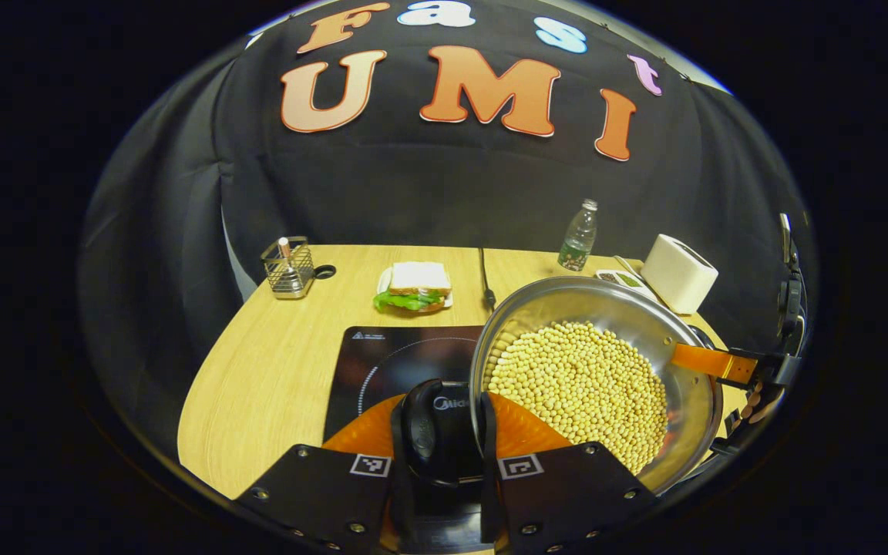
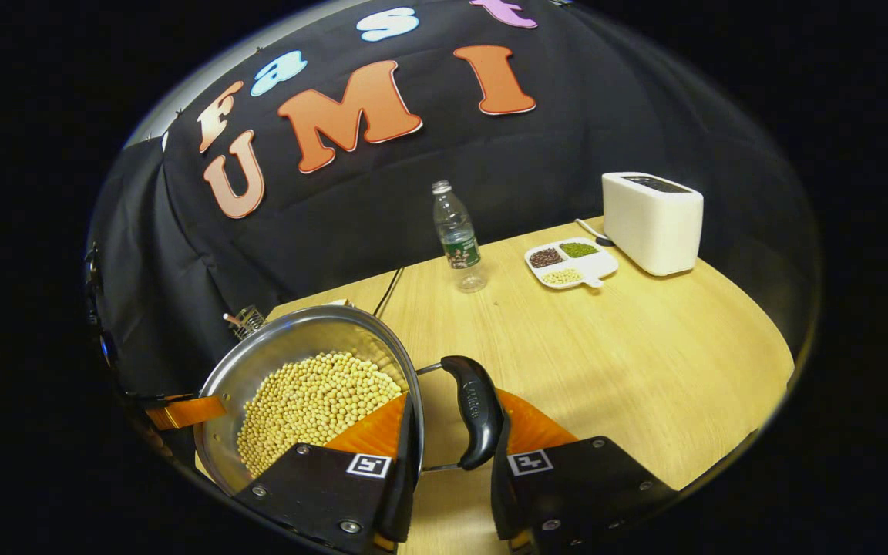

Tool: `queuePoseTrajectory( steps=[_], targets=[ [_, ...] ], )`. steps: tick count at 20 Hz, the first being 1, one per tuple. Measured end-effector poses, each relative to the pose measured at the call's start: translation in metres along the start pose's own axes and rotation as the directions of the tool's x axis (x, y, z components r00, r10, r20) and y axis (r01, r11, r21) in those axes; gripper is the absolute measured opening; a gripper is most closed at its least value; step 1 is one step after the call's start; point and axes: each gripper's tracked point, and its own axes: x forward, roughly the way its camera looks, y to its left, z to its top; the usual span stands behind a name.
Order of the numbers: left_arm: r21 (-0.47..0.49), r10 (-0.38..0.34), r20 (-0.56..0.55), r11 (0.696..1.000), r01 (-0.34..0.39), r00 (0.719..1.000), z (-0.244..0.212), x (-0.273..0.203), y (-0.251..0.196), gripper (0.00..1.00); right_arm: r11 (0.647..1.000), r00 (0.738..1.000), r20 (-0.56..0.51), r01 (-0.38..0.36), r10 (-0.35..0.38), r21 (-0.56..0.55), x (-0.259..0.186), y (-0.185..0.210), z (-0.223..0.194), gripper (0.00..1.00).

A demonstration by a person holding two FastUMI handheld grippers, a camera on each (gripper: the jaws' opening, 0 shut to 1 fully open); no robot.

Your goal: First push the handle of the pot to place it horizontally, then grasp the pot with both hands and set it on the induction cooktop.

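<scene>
A steel pot (image 1: 691, 401) full of pale soybeans (image 1: 579, 385) is held between both grippers. In the left gripper view my left gripper (image 1: 444, 405) is shut on the pot's near black handle (image 1: 425, 432), one finger at the rim. The black induction cooktop (image 1: 382, 358) lies just behind and left of that handle, with the pot overlapping its right side. In the right gripper view my right gripper (image 2: 457, 420) is shut on the opposite black handle (image 2: 475, 408), and the pot (image 2: 297, 339) tilts off to the left. The other gripper's finger (image 2: 182, 412) reaches in at the far rim.
On the wooden table (image 2: 644, 362) stand a white toaster (image 2: 652, 222), a divided dish of beans (image 2: 571, 264) and a water bottle (image 2: 455, 235). A sandwich on a plate (image 1: 413, 287), a wire holder (image 1: 288, 268) and a black cable (image 1: 484, 277) sit behind the cooktop.
</scene>
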Motion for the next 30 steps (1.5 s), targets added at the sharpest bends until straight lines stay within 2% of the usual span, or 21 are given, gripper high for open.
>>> queuePoseTrajectory(
  steps=[3, 4, 5, 6, 9, 17, 18, 21, 24, 26, 27, 29, 30],
  targets=[
    [-0.012, 0.018, -0.007, 1.0, -0.019, 1.0, -0.003, 0.002, 0.022, 0.35, 1.0, 1.0, -0.011, -0.014, 0.014, 0.001, 0.007, 0.021, -0.006, 0.41],
    [-0.014, 0.026, -0.011, 1.0, -0.026, 1.0, -0.005, 0.0, 0.03, 0.36, 1.0, 1.0, -0.017, -0.019, 0.019, -0.001, 0.01, 0.027, -0.009, 0.36],
    [-0.018, 0.032, -0.018, 0.999, -0.032, 0.999, -0.008, 0.0, 0.039, 0.34, 1.0, 0.999, -0.027, -0.024, 0.024, -0.003, 0.013, 0.033, -0.013, 0.36],
    [-0.022, 0.038, -0.023, 0.999, -0.038, 0.999, -0.009, -0.001, 0.048, 0.35, 1.0, 0.999, -0.034, -0.028, 0.028, -0.004, 0.016, 0.039, -0.016, 0.41],
    [-0.031, 0.05, -0.028, 0.998, -0.05, 0.998, -0.01, 0.0, 0.069, 0.35, 0.999, 0.998, -0.044, -0.036, 0.035, -0.008, 0.022, 0.056, -0.022, 0.41],
    [-0.064, 0.025, -0.05, 0.998, -0.028, 0.998, -0.019, 0.016, 0.1, 0.35, 1.0, 0.997, -0.08, -0.021, 0.02, -0.018, 0.034, 0.078, -0.031, 0.41],
    [-0.043, 0.018, -0.052, 0.999, -0.02, 0.999, -0.019, 0.018, 0.102, 0.35, 0.999, 0.996, -0.083, -0.023, 0.021, -0.023, 0.035, 0.079, -0.033, 0.36],
    [-0.046, 0.015, -0.054, 0.999, -0.017, 0.998, -0.018, 0.018, 0.103, 0.35, 0.999, 0.994, -0.101, -0.038, 0.036, -0.022, 0.033, 0.081, -0.035, 0.51],
    [-0.063, 0.009, -0.052, 0.998, -0.012, 0.999, -0.019, 0.014, 0.103, 0.47, 1.0, 0.998, -0.055, -0.025, 0.025, -0.012, 0.024, 0.076, -0.018, 0.6],
    [-0.067, 0.007, -0.051, 0.998, -0.01, 0.999, -0.019, 0.007, 0.1, 0.5, 1.0, 1.0, -0.009, -0.015, 0.015, -0.019, 0.015, 0.069, -0.002, 0.78],
    [-0.064, 0.01, -0.024, 0.998, -0.012, 1.0, -0.012, -0.001, 0.1, 0.51, 1.0, 1.0, 0.009, -0.007, 0.008, -0.02, 0.008, 0.064, 0.006, 0.94],
    [-0.036, 0.067, 0.053, 0.997, -0.065, 0.996, 0.012, -0.02, 0.111, 0.57, 1.0, 0.999, 0.046, 0.005, -0.004, -0.017, -0.007, 0.053, 0.02, 0.95],
    [-0.024, 0.103, 0.097, 0.995, -0.101, 0.99, 0.027, -0.032, 0.119, 0.67, 1.0, 0.998, 0.059, 0.01, -0.009, -0.016, -0.014, 0.049, 0.026, 0.95]
  ],
)
